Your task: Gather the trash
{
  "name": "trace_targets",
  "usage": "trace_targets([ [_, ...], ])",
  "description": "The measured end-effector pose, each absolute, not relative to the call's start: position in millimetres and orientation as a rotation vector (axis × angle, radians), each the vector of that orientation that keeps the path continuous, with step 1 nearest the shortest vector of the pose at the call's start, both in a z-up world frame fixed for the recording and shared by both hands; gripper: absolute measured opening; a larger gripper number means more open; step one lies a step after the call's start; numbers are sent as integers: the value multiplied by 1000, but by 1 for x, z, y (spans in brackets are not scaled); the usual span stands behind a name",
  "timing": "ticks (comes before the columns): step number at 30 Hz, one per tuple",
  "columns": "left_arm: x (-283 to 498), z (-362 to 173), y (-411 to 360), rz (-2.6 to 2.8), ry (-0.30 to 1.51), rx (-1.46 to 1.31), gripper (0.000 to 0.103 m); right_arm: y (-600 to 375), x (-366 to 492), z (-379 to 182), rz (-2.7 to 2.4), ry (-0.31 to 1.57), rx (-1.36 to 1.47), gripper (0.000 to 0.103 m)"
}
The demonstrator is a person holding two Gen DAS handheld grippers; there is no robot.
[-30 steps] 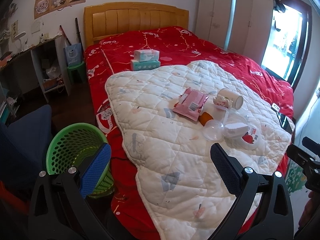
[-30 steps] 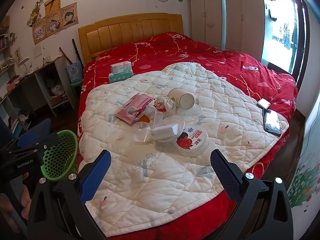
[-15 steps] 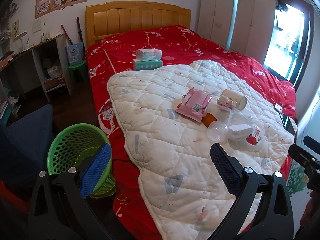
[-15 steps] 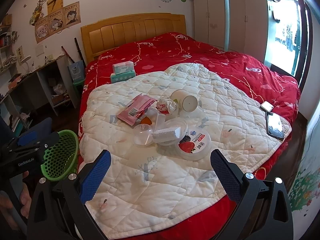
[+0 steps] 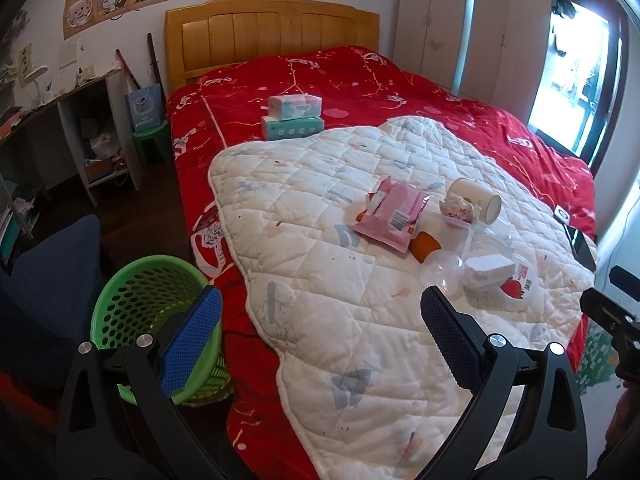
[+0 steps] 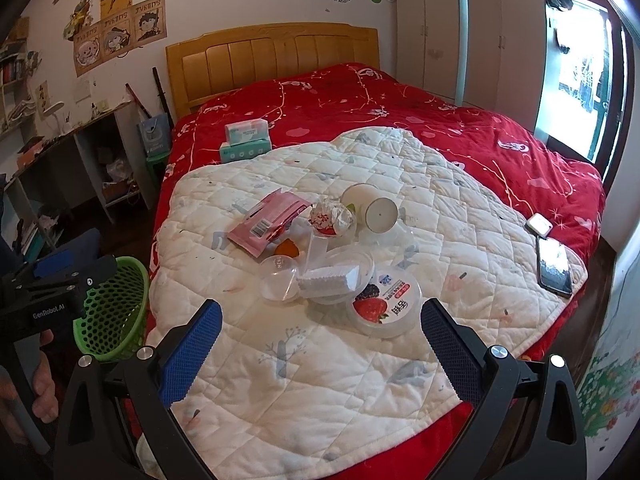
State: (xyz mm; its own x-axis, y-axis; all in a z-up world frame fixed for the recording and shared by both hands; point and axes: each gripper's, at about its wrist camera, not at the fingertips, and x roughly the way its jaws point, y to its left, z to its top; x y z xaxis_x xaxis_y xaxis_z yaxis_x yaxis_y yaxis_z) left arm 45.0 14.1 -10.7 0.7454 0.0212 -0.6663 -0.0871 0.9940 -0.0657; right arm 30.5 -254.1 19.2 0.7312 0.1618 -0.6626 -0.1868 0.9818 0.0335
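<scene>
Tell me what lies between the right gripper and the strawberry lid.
Only bare white quilt, as the right wrist view shows: the right gripper is open just short of the strawberry lid.

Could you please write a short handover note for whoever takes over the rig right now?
Left tool: open, empty, above the bed's near-left corner.
Right tool: open, empty, facing the trash pile.
Trash sits clustered on the white quilt: pink wrapper, paper cup on its side, crumpled wrapper, orange piece, clear dome lid, white foam block, strawberry-print lid.
Green basket stands on the floor at the bed's left side.
Done: nothing is gripped; whether the basket holds anything cannot be seen.
Left: all pieces still to go into the basket. The phone is probably not trash.
</scene>
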Motion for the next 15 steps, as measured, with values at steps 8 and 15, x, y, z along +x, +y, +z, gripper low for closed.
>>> trace_targets([
  [8,61,-14,17,66,737,-97,98,-259,57,15,205,742,-29,96],
  [15,72,-19,19,73,749,-91,98,-262,90,12,239,767,-3,96],
])
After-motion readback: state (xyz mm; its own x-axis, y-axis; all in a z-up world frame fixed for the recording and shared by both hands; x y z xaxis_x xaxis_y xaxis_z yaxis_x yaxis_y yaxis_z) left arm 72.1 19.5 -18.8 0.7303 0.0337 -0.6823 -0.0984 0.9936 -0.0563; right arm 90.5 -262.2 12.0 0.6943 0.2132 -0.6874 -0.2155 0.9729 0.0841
